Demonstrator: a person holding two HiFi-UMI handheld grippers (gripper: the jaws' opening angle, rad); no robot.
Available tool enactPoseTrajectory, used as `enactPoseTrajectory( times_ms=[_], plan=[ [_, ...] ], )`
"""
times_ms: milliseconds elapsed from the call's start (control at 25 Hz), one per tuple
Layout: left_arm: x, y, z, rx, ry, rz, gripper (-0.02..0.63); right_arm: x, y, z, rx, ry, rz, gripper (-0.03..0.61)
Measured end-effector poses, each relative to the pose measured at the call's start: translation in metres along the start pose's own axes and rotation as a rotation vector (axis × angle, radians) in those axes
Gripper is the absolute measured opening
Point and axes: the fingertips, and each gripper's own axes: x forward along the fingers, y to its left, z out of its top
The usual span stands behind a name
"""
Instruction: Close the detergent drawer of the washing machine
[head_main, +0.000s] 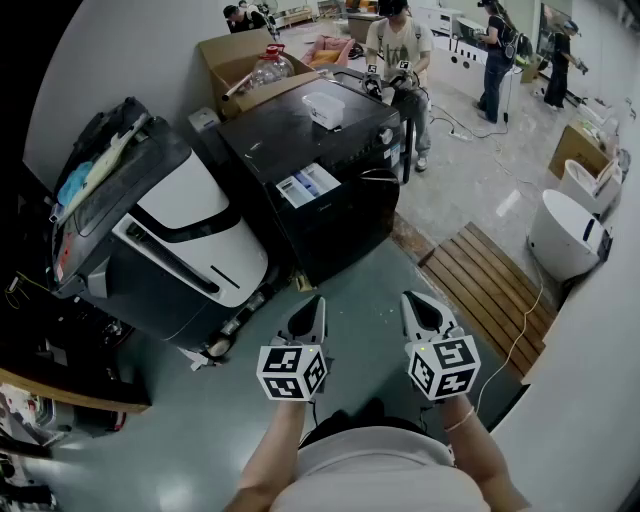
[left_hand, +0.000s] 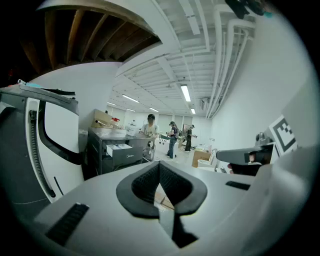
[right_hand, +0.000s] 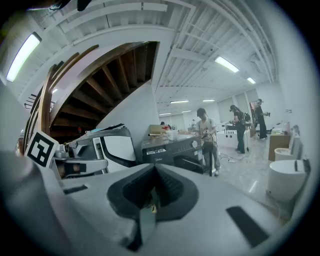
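Jaws of left gripper (head_main: 317, 303) pressed together, nothing between them. Black front-loading washing machine (head_main: 330, 215) stands ahead, well apart; its white detergent drawer (head_main: 308, 185) is pulled out at upper front. Right gripper (head_main: 410, 300) likewise closed, empty. Drawer interior too small to make out.

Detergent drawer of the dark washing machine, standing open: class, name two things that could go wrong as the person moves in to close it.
1. The white detergent drawer juts out near a tilted white-and-black appliance; the shut left tongs may knock that on approach.
2. A hard shove could jolt the small white box on the black washing machine's top.
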Motion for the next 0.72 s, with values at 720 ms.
enactPoseTrajectory(
  times_ms=[720],
  plan=[
    [-0.012, 0.003, -0.003, 0.022, 0.007, 0.062, -0.003, -0.005, -0.005, 0.002, 0.044, -0.051, 0.003, 0.002]
  ],
)
